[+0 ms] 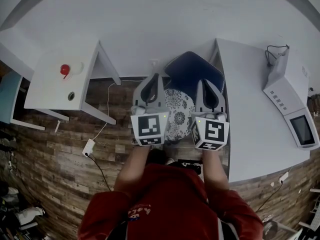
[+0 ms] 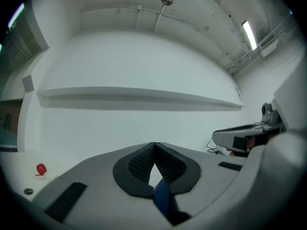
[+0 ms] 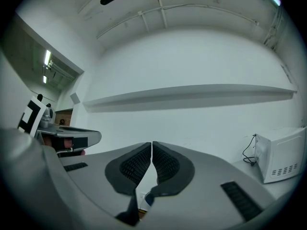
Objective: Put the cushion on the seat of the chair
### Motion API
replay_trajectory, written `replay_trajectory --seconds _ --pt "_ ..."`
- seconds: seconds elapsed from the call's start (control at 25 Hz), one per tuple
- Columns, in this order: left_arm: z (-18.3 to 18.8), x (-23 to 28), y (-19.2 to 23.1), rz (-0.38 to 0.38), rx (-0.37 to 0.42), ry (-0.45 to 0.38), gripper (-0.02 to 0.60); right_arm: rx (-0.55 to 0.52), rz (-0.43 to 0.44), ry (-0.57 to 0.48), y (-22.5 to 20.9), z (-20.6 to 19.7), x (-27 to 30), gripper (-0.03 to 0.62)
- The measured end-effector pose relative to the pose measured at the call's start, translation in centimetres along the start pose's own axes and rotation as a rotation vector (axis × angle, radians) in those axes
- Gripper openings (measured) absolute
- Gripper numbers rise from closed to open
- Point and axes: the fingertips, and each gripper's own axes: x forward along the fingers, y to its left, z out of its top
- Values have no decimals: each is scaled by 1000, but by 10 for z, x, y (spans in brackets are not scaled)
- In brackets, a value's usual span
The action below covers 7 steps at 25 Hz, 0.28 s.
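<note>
Your left tool [image 1: 155, 80] [image 2: 153, 145] is clenched on the round white cushion with a dark floral print [image 1: 176, 115] [image 2: 161, 195]. In the left gripper view its ribbed black pads meet at the tips, and a thin blue sliver of the cushion's edge is pinched lower down between them. Your right tool [image 1: 205, 83] [image 3: 151, 144] grasps the cushion [image 3: 144, 199] too. Its pads are closed to a hairline, with a scrap of white and blue material caught low between them.

In the head view both tools point away from you, side by side. The cushion spans the gap between them, one edge at each tool. It sits just in front of the dark blue padded chair [image 1: 192, 70] and overlaps the chair's near edge. Whether it touches the seat cannot be told.

The chair stands between a small white counter [image 1: 50, 91] on your left and a long white counter [image 1: 250, 119] just beside your right tool. A small red round object [image 1: 65, 70] rests on the small counter. A white box-shaped appliance [image 1: 285, 91] [image 3: 280, 159] stands on the far side of the long counter, well apart from the tools. Below is a wooden plank floor [image 1: 55, 159], with a white power adapter [image 1: 88, 147] and its cable lying on it to your left.
</note>
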Motion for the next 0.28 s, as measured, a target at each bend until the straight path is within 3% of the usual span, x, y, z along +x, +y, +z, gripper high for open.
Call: replay_trajectory --seconds 0.28 --pt "0 11 4 -9 13 -9 26 1 -5 2 -1 -5 14 34"
